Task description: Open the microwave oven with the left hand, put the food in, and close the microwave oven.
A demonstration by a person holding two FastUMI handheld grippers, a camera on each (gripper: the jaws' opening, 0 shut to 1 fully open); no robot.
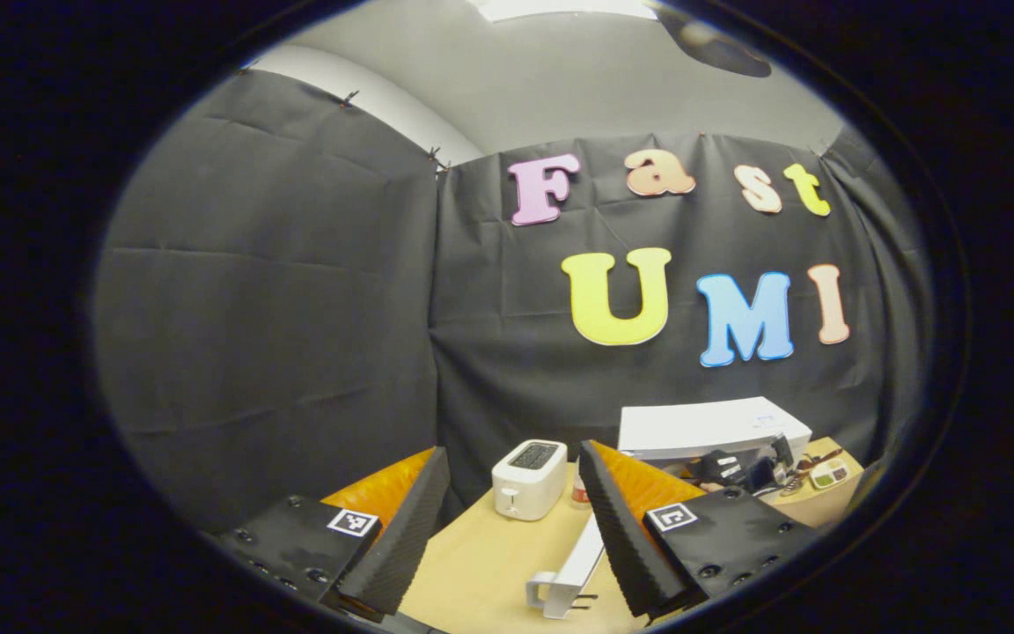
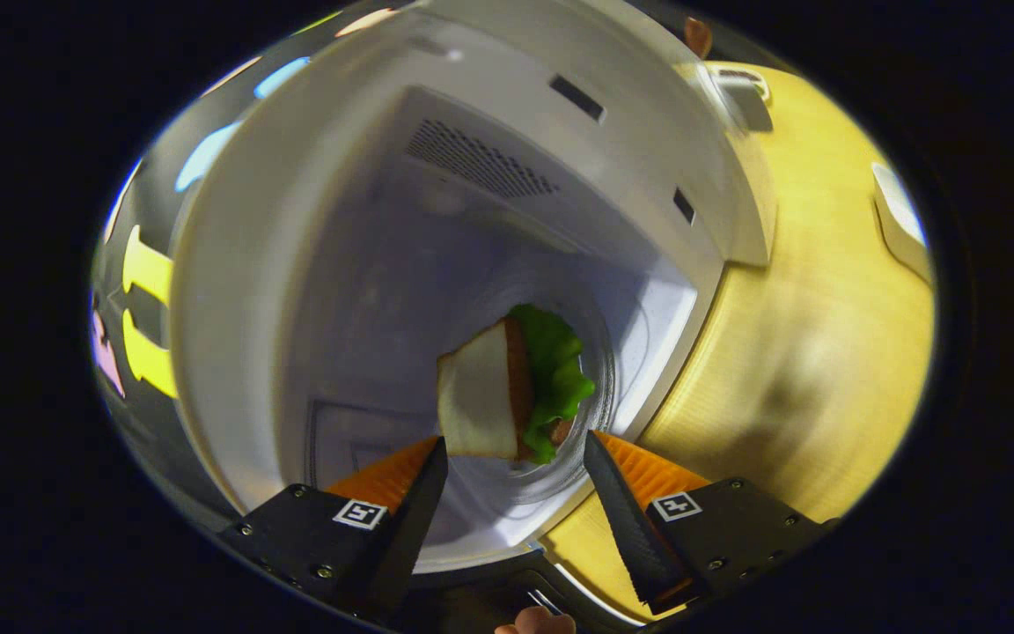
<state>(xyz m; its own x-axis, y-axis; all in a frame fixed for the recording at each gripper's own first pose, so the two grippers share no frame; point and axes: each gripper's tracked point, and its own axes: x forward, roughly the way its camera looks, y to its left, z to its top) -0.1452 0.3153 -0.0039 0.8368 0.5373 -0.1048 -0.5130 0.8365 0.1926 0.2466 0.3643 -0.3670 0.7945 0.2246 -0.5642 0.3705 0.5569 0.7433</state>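
Door [image 1: 570, 563] stood open, sandwich [image 2: 507, 392] lay inside the microwave [image 2: 296, 264]. Both grippers' fingers, left [image 1: 507, 519] and right [image 2: 514, 511], gaped empty. We judged only closing remained.

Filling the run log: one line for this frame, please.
phase: food placed | sandwich on glass plate inside microwave | right gripper open, off sandwich | left gripper open, holding nothing | door open

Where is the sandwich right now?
In the right gripper view, the triangular white-bread sandwich with green lettuce sits on the round glass turntable inside the white microwave.
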